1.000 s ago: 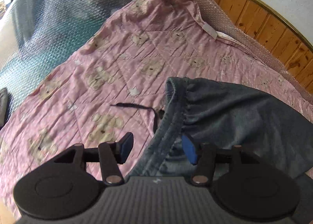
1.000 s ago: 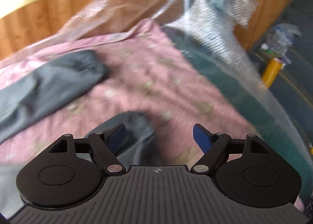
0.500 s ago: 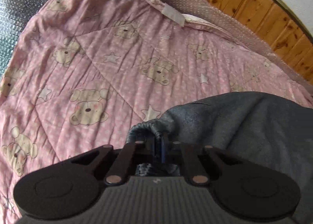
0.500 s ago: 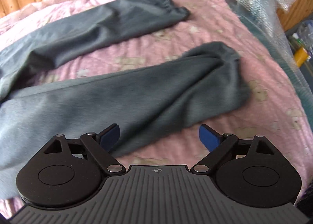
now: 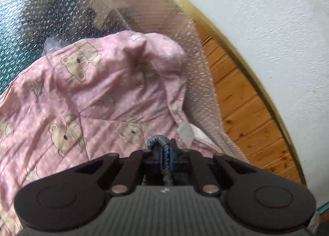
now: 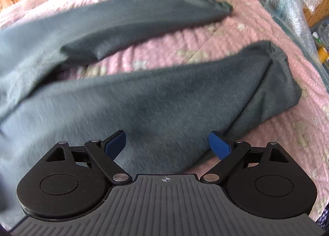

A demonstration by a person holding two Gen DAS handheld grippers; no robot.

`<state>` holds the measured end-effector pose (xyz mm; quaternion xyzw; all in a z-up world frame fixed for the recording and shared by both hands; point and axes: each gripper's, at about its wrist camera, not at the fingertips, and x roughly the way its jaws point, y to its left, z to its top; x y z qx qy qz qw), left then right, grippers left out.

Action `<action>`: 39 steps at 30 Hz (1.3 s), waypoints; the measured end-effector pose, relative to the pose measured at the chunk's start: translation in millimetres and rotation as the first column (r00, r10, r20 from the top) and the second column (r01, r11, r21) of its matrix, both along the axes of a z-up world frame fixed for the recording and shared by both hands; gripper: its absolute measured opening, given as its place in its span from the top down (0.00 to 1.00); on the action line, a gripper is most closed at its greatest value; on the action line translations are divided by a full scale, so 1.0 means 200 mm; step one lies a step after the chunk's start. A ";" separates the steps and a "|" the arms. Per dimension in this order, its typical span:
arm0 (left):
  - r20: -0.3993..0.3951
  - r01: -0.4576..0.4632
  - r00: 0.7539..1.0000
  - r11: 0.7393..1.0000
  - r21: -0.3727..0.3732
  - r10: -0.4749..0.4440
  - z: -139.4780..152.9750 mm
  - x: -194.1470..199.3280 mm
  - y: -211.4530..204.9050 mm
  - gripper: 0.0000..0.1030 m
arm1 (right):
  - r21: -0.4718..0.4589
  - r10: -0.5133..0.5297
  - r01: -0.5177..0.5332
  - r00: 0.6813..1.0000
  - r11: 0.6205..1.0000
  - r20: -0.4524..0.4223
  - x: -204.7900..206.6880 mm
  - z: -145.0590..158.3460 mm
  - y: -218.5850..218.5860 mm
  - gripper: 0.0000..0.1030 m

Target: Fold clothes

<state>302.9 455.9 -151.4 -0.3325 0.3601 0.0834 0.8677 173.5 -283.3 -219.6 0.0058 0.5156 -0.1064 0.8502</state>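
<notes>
Left gripper clamped narrow on the grey trousers' gathered waistband, at 6 o'clock. Right gripper spread wide over the near leg, holding nothing. Trousers lie on a pink bear-print quilt. White tag unreadable.

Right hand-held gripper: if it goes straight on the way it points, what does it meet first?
Probably the nearer leg of the grey trousers: the right hand-held gripper hangs open over it, with nothing between. How far off the cloth lies is unclear.
</notes>
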 end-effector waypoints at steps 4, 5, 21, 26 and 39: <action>-0.233 0.088 0.970 0.994 0.062 -0.071 -0.18 0.05 -0.03 0.77 | 0.021 -0.035 0.036 0.999 0.999 -0.031 -0.05 -0.03 0.02 0.12; -0.225 0.112 0.969 0.992 0.051 -0.097 -0.18 -0.02 -0.06 0.69 | 0.037 -0.054 0.055 0.998 0.998 -0.028 -0.07 -0.03 0.01 0.12; -0.269 0.601 0.794 0.769 0.218 -0.545 -0.26 -0.91 -0.66 0.35 | 0.148 -0.165 0.171 0.985 0.974 -0.051 -0.15 -0.07 -0.20 0.07; -0.248 0.657 0.748 0.739 0.146 -0.616 -0.27 -0.93 -0.61 0.44 | 0.153 -0.153 0.161 0.986 0.975 -0.066 -0.17 -0.09 -0.20 0.07; -0.185 0.400 0.898 0.916 -0.036 -0.400 0.12 -1.31 0.05 0.89 | 0.168 -0.224 0.215 0.974 0.962 0.037 -0.20 -0.01 -0.42 0.07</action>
